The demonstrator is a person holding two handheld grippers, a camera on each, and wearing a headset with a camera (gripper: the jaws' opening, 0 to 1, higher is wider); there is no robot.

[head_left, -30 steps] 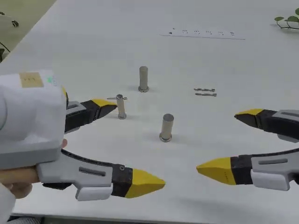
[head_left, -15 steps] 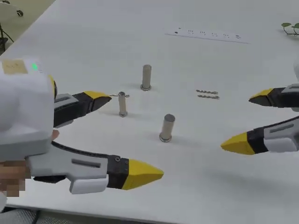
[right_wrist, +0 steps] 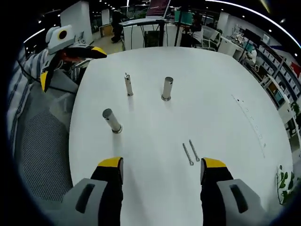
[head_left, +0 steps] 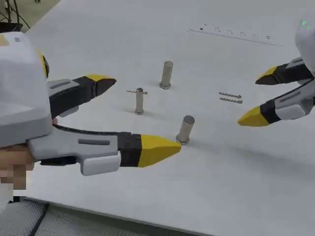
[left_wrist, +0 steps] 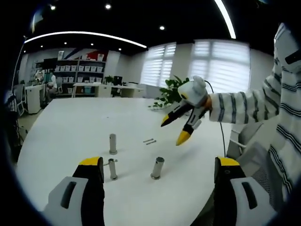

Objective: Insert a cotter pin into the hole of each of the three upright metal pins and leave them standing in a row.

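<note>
Right tool [head_left: 250,101], open and empty, hovers just beside two loose cotter pins [head_left: 230,97] on the surface [head_left: 147,29]; left tool [head_left: 146,113] open by the three metal pins [head_left: 185,129], one fitted: advise pinching one cotter pin alone at its head, legs clear.

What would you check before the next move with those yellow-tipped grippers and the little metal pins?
Left gripper open, empty: ok.
Right gripper open, empty: ok.
Two loose thin metal cotter pins lying free on the white table: ok.
Slim grey metal pin already carries a cotter pin: ok.
Holes in the far thick metal pin and near thick metal pin: cannot tell.
Three pins standing in a row: not ok, they form a triangle.
</note>
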